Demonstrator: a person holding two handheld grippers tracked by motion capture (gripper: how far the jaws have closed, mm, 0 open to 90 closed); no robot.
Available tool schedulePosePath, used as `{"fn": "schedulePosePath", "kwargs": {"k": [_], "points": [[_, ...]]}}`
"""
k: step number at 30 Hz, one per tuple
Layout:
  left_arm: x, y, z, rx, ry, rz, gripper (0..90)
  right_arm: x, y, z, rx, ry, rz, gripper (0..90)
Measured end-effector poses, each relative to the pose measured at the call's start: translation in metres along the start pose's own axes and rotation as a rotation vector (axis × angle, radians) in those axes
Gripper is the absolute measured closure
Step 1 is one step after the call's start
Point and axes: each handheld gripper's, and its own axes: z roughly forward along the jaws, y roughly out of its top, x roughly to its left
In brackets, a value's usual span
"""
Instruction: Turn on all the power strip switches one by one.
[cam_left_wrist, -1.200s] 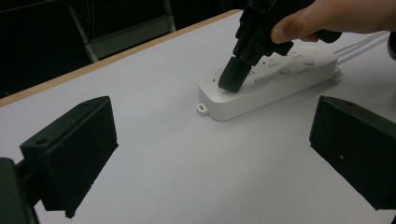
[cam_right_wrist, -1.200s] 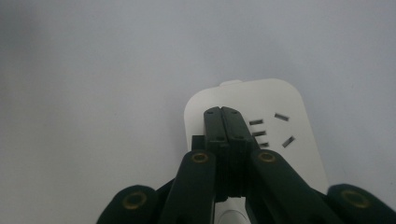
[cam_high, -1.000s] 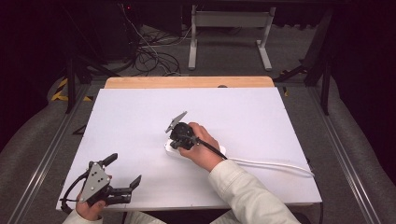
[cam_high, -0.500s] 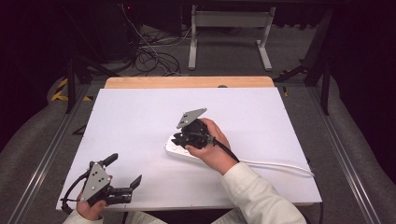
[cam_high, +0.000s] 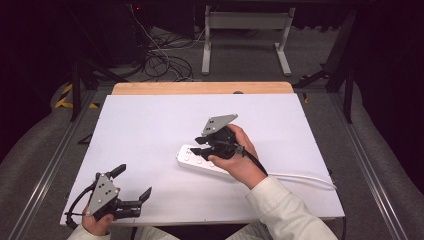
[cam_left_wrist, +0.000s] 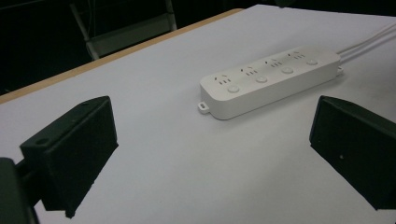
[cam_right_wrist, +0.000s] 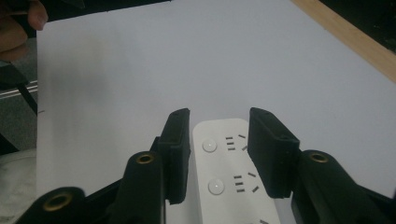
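The right gripper (cam_high: 200, 146) is hovering just above the near-left end of the white power strip (cam_high: 200, 161), which is lying flat on the white worktop (cam_high: 150, 125), roughly mid-worktop & a bit toward the person's side. Its jaws have just been opening; in the right gripper view they're standing at a moderate gap, straddling the strip's end (cam_right_wrist: 224, 163) from above w/o pressing on it, so nothing is being held. Looks like a switch-press or a let-go step is finishing up and the hand is backing off the strip. The left gripper (cam_high: 132, 187) is resting at the near-left corner of the worktop, jaws spread wide & empty, well apart from the strip. Next move, prob.: either going for the next round button along the row, which calls for narrowing the jaws & coming down square on it, or clearing the hand away altogether. The strip's long axis is running diagonally in the high view, from near-left to farther right, w/ its white cable (cam_high: 300, 176) trailing off the right end toward the worktop's right edge. Socket face is pointing up, 4 outlets w/ a button each in the left gripper view (cam_left_wrist: 271, 79).
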Motion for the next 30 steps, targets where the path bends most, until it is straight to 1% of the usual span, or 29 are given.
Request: {"fn": "schedulePosePath", "kwargs": {"k": [3, 6, 11, 13, 15, 16, 18, 19, 22, 24, 28, 29, 30], "points": [[0.0, 0.0, 0.0, 0.002, 0.0, 0.001, 1.3, -0.002, -0.003, -0.011, -0.023, -0.014, -0.004, 53.4], [0.0, 0.0, 0.0, 0.0, 0.001, -0.002, 1.3, -0.003, -0.007, -0.022, -0.044, -0.026, 0.005, 45.0], [0.0, 0.0, 0.001, 0.002, 0.002, 0.0, 1.3, -0.005, -0.017, -0.04, -0.102, -0.059, 0.037, 35.8], [0.0, 0.0, 0.0, 0.001, 0.003, -0.001, 1.3, -0.006, -0.022, -0.046, -0.133, -0.061, 0.057, 33.0], [0.0, 0.0, 0.0, -0.002, 0.002, -0.004, 1.3, -0.007, -0.028, -0.052, -0.154, -0.067, 0.075, 31.1], [0.001, 0.0, 0.0, -0.008, -0.001, 0.001, 1.3, -0.006, -0.031, -0.056, -0.161, -0.074, 0.08, 30.2], [0.001, 0.0, -0.001, -0.027, -0.032, -0.019, 1.3, -0.007, -0.037, -0.061, -0.169, -0.071, 0.094, 29.5], [0.002, 0.0, -0.002, -0.034, -0.044, -0.022, 1.3, -0.007, -0.04, -0.064, -0.165, -0.064, 0.099, 29.4], [0.004, -0.001, -0.003, -0.052, -0.058, -0.034, 1.3, -0.006, -0.051, -0.072, -0.183, -0.074, 0.108, 26.0], [0.004, -0.001, -0.003, -0.043, -0.048, -0.031, 1.2, -0.005, -0.059, -0.076, -0.195, -0.074, 0.114, 24.0], [0.003, -0.001, -0.003, -0.041, -0.036, -0.028, 1.1, -0.003, -0.076, -0.084, -0.214, -0.092, 0.118, 21.6], [0.003, -0.001, -0.003, -0.039, -0.028, -0.016, 1.1, -0.003, -0.081, -0.086, -0.224, -0.094, 0.122, 21.0], [0.002, -0.001, -0.002, -0.036, -0.025, -0.021, 1.1, -0.003, -0.086, -0.088, -0.231, -0.099, 0.124, 20.6]]}}
